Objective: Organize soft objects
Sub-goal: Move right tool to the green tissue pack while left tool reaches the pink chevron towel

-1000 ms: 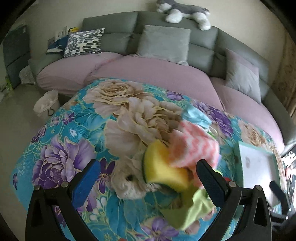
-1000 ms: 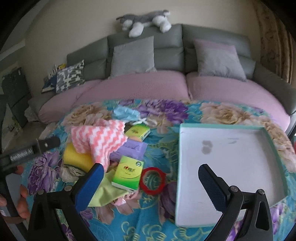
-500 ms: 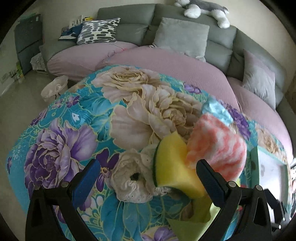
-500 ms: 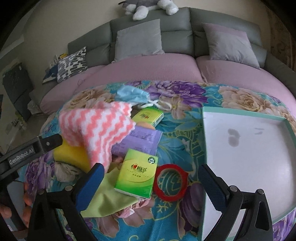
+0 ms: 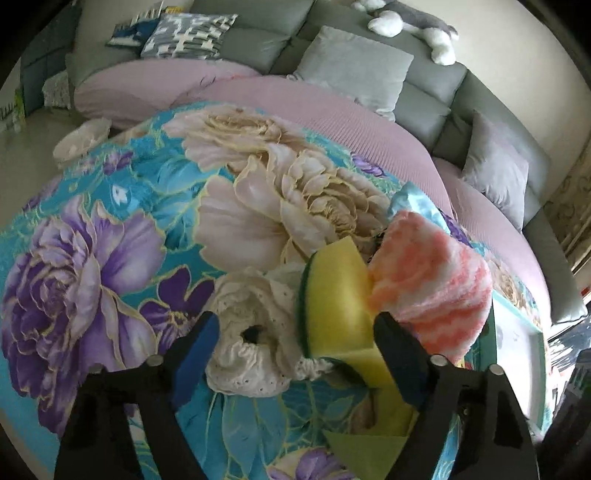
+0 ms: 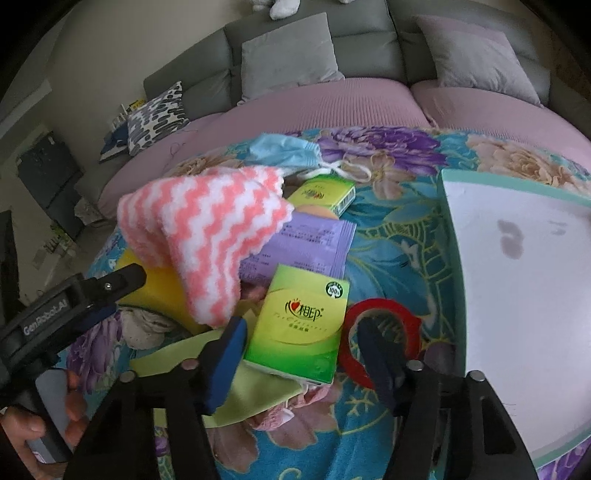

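Observation:
On the floral cloth (image 5: 110,240) lies a pile of soft things. My left gripper (image 5: 295,350) straddles a white lace cloth (image 5: 251,339) and a yellow sponge (image 5: 340,314); its jaws are closing, with no firm press to be seen. A pink-and-white zigzag towel (image 5: 428,288) leans on the sponge. My right gripper (image 6: 301,343) straddles a green tissue pack (image 6: 299,325), jaws closing, with a gap on both sides. Its right finger sits inside a red ring (image 6: 384,306). A purple packet (image 6: 306,247), a second green pack (image 6: 325,192) and a blue face mask (image 6: 284,147) lie behind.
A white tray with a teal rim (image 6: 517,314) stands at the right. A yellow-green cloth (image 6: 236,380) lies under the pack. A person's hand (image 6: 22,435) holds the left gripper. Behind is a sofa with grey cushions (image 5: 354,70) and a plush toy (image 5: 410,26).
Both grippers have come down closer to the pile. Their jaws have narrowed, the right more than the left. The objects have not moved.

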